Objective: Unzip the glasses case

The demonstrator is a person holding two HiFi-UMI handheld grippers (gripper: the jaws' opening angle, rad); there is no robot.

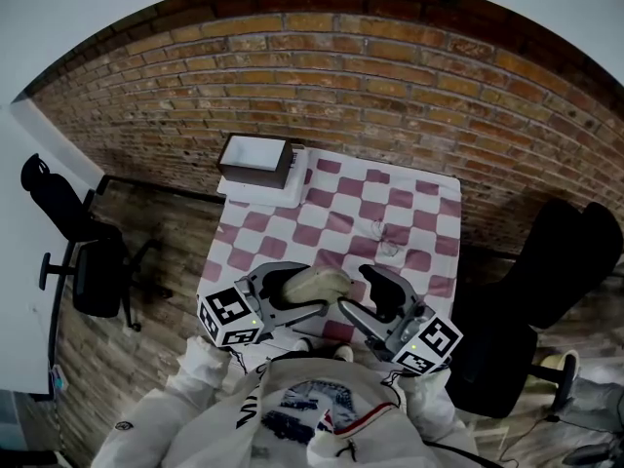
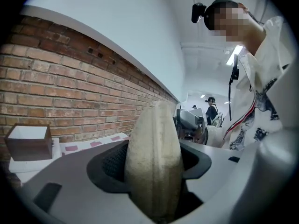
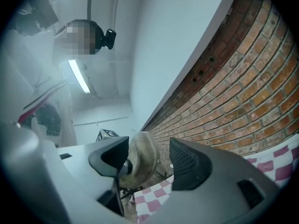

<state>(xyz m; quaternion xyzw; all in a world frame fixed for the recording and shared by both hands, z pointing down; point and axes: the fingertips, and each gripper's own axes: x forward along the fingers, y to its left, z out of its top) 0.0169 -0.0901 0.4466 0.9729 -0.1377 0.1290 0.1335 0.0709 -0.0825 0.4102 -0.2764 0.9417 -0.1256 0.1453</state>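
A beige glasses case [image 1: 327, 281] is held off the table, just in front of the person's chest. My left gripper [image 1: 307, 291] is shut on it. In the left gripper view the case [image 2: 154, 162] stands on edge, and both pads press its sides. My right gripper [image 1: 359, 292] stands open at the case's right end. In the right gripper view that rounded end [image 3: 142, 157] sits between and just beyond the spread jaws, close to the left finger [image 3: 112, 157]. A small metal piece shows there. Neither pad presses the case.
A table with a red and white checked cloth [image 1: 390, 208] lies ahead, against a brick wall [image 1: 390, 86]. A brown open box [image 1: 255, 161] stands at its far left corner. Black office chairs stand to the left [image 1: 83, 252] and right [image 1: 546, 291].
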